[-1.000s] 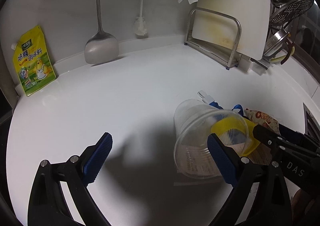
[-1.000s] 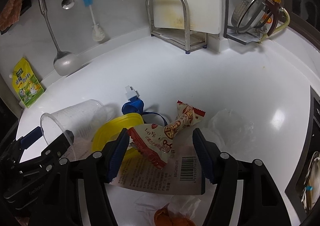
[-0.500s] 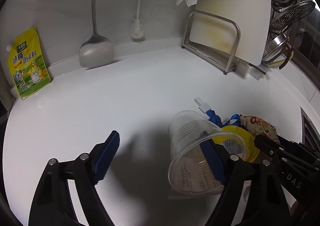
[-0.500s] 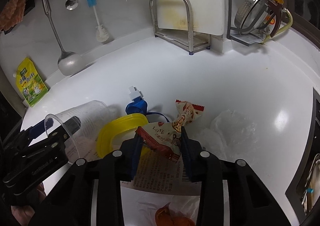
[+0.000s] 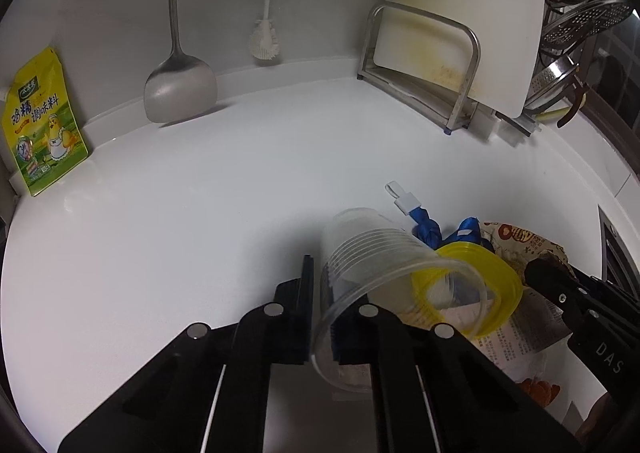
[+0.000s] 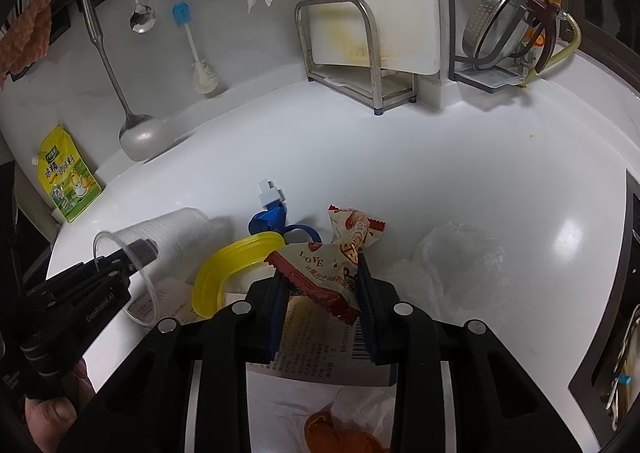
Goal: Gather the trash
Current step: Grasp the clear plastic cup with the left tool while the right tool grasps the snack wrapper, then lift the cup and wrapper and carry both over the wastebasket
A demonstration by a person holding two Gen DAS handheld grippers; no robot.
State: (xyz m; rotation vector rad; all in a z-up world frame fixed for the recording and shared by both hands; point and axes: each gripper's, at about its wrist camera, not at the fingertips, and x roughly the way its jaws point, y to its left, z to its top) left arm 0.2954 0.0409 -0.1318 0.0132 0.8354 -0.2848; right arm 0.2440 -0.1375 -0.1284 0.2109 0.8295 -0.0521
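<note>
A clear plastic cup lies on its side on the white counter, also in the right wrist view. My left gripper is shut on the cup's rim wall, one finger inside and one outside. My right gripper is shut on a red and white snack wrapper lying on a printed paper sheet. A yellow lid and a blue strap with a white clip lie between the cup and the wrapper. The yellow lid also shows in the left wrist view.
A clear plastic bag lies to the right of the wrapper. Orange peel on tissue sits at the near edge. A cutting board rack, a ladle, a brush and a yellow seasoning pouch line the back wall.
Both grippers have closed from wide open. The left one closed on the cup's rim; the right one closed on the snack wrapper.
</note>
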